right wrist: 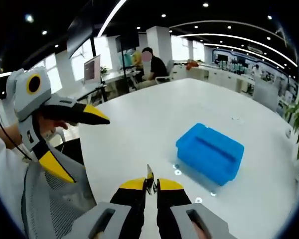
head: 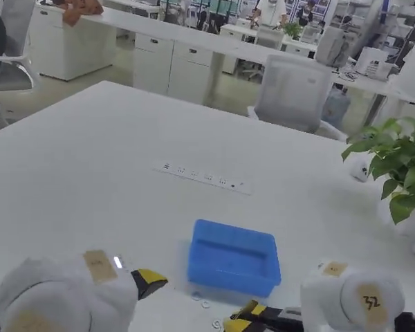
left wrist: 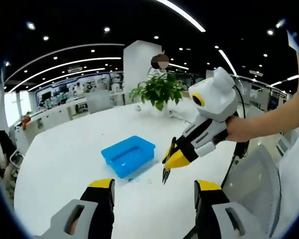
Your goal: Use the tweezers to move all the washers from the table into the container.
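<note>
A blue rectangular container (head: 233,256) stands on the white table (head: 90,180). A few small washers (head: 206,302) lie on the table just in front of it, and they also appear as washers (right wrist: 178,173) beside the container (right wrist: 209,152). My right gripper (right wrist: 150,185) is shut on thin tweezers (right wrist: 149,173), whose tips point toward the washers. In the left gripper view the right gripper (left wrist: 174,159) hovers over the washers (left wrist: 149,181) near the container (left wrist: 128,155). My left gripper (left wrist: 154,186) is open and holds nothing, to the left of the container.
A power strip (head: 202,177) is set into the table beyond the container. A potted plant (head: 398,166) stands at the right edge. A grey chair (head: 294,90) is behind the far table edge. Other desks and people are in the background.
</note>
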A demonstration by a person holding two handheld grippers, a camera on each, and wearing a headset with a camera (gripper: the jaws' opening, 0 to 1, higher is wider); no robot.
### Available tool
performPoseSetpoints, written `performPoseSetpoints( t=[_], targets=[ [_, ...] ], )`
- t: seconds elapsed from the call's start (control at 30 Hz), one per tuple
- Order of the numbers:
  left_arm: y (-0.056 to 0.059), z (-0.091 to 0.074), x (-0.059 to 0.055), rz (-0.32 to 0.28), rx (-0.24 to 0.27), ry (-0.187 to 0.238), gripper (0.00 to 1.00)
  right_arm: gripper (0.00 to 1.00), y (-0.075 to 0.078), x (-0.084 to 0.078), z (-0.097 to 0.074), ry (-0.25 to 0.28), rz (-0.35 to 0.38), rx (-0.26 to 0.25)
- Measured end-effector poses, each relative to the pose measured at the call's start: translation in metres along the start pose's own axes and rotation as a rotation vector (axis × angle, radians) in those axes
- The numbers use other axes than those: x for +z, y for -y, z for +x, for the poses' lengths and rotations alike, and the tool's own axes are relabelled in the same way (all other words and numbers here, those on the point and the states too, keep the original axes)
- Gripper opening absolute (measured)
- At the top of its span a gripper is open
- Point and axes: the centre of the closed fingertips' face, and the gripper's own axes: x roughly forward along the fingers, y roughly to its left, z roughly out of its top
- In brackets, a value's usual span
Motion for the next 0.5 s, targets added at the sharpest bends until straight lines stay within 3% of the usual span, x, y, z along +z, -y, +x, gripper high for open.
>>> performPoseSetpoints(
  t=[0.17,0.2,0.27,0.37,0.43,0.5],
  targets=[
    [-0.018,-0.015,-0.019,-0.057,0.153,-0.004,0.78,0.04,0.014,0.01,0.008,0.025,0.024,-0.025],
    [-0.019,-0.017,-0.021,-0.065,0.163,-0.003,0.79,0.04,0.017,0.013,0.011,0.025,0.027,-0.025],
    [-0.017,-0.02,-0.036,-0.114,0.144,-0.052,0.77,0.04,0.021,0.017,0.017,0.028,0.03,-0.023],
    [-0.028,-0.026,-0.042,-0.157,0.204,-0.035,0.77,0.04,0.024,0.024,0.027,0.03,0.018,-0.017],
    [-0.032,-0.028,-0.049,-0.17,0.228,-0.053,0.82,0.04,0.028,0.027,0.033,0.027,-0.008,-0.022],
    [-0.034,-0.027,-0.057,-0.176,0.221,-0.071,0.89,0.04,0.032,0.03,0.041,0.022,-0.022,-0.021]
  ],
)
